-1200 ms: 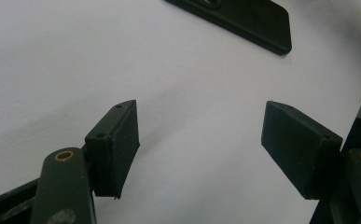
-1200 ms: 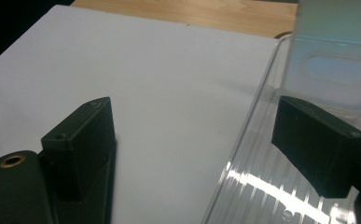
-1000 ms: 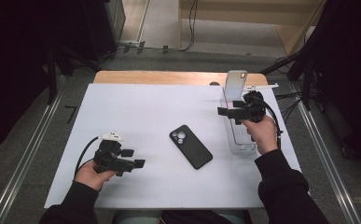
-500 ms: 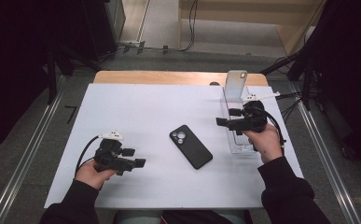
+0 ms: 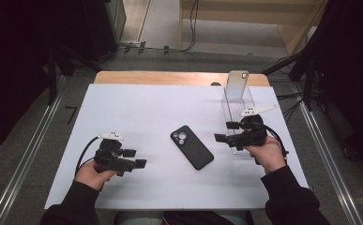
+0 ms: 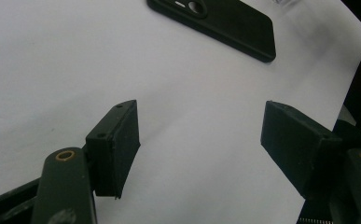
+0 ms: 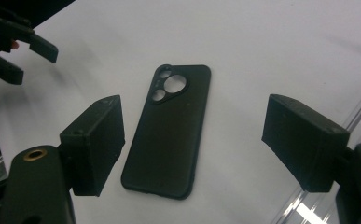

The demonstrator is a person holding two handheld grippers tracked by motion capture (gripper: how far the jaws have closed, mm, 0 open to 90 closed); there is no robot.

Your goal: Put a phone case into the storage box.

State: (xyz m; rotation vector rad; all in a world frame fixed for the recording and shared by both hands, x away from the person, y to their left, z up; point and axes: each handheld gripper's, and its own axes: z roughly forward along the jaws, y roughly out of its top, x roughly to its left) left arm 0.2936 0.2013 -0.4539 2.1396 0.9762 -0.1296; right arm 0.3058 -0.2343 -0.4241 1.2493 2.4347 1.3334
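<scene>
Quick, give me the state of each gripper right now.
Left gripper: open, holding nothing, over bare white table.
Right gripper: open, its jaws have just been closing, nothing between them yet; black phone lies ahead.

Bare white table point(image 5: 137, 112) is lying open around the black phone point(image 5: 192, 146) on every side. At its three o'clock the right gripper point(image 5: 221, 131) is hovering wide-jawed, with the clear rack point(image 5: 238, 101) standing behind; at eight o'clock the left gripper point(image 5: 134, 158) is sitting well apart.
</scene>
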